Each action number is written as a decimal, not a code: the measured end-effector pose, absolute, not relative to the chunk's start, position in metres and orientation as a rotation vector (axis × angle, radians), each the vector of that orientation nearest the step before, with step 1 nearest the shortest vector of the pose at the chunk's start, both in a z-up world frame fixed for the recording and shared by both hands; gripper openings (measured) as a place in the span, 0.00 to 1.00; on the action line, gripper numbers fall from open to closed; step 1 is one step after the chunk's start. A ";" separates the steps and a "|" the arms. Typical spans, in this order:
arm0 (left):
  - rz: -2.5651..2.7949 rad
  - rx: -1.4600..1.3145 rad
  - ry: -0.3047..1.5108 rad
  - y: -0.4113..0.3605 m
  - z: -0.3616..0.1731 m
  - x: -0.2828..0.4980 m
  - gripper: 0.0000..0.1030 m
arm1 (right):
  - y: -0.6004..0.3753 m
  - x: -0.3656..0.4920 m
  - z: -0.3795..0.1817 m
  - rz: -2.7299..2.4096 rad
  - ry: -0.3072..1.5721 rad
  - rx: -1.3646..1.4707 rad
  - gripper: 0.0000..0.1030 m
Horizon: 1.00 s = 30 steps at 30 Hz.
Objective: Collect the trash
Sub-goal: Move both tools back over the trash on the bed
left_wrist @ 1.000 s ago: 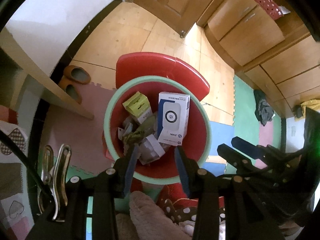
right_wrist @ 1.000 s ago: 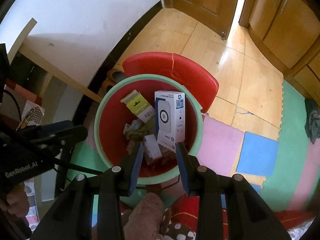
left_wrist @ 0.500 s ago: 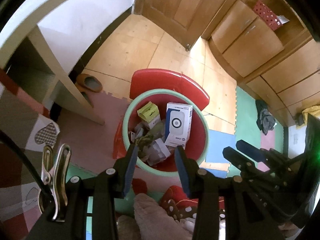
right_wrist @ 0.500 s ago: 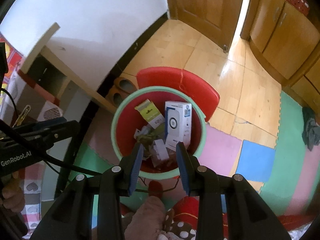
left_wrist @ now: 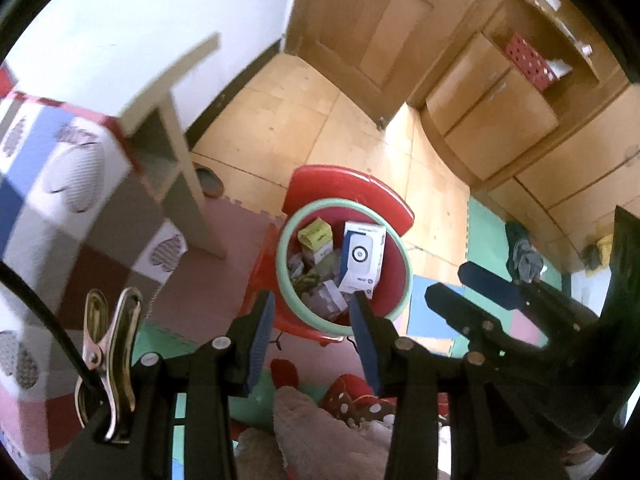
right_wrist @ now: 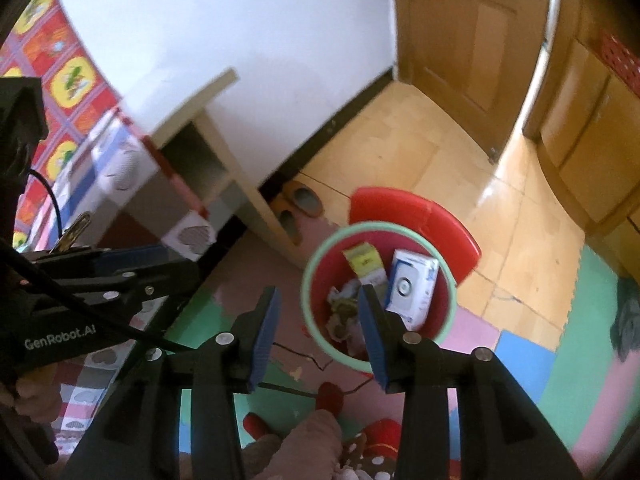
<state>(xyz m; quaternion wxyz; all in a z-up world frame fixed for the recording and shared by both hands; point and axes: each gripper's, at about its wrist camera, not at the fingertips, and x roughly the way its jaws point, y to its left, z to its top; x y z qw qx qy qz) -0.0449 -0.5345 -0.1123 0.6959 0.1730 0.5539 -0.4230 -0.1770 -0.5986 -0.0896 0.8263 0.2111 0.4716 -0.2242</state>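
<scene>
in the left wrist view i see my left tool (left_wrist: 311, 322) held high over the floor, its two blue pads apart and nothing between them. below it stands the red bin (left_wrist: 394, 270) with a green rim, and inside it lie a white box (left_wrist: 362, 258), a yellow-green box (left_wrist: 316, 236) and some crumpled trash (left_wrist: 316, 286). the bin's red lid (left_wrist: 348, 182) stands open behind it. my right tool (left_wrist: 472, 286) shows at the right side, also with its pads apart. in the right wrist view the right tool (right_wrist: 318, 320) is spread open and empty above the same bin (right_wrist: 320, 280), which stands on the coloured foam mat (right_wrist: 524, 358). a pair of slippers (right_wrist: 296, 206) lies near the wall.
</scene>
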 end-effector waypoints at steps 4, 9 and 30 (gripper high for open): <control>-0.908 0.360 1.208 -0.507 -0.094 -0.036 0.39 | -0.580 -0.166 -0.073 -0.436 0.983 0.417 0.40; -0.865 0.318 1.198 -0.471 -0.077 -0.024 0.39 | -0.551 -0.152 -0.051 -0.378 0.957 0.386 0.40; -0.608 0.173 1.125 -0.293 -0.030 0.023 0.39 | -0.409 -0.078 -0.011 -0.108 0.939 0.244 0.40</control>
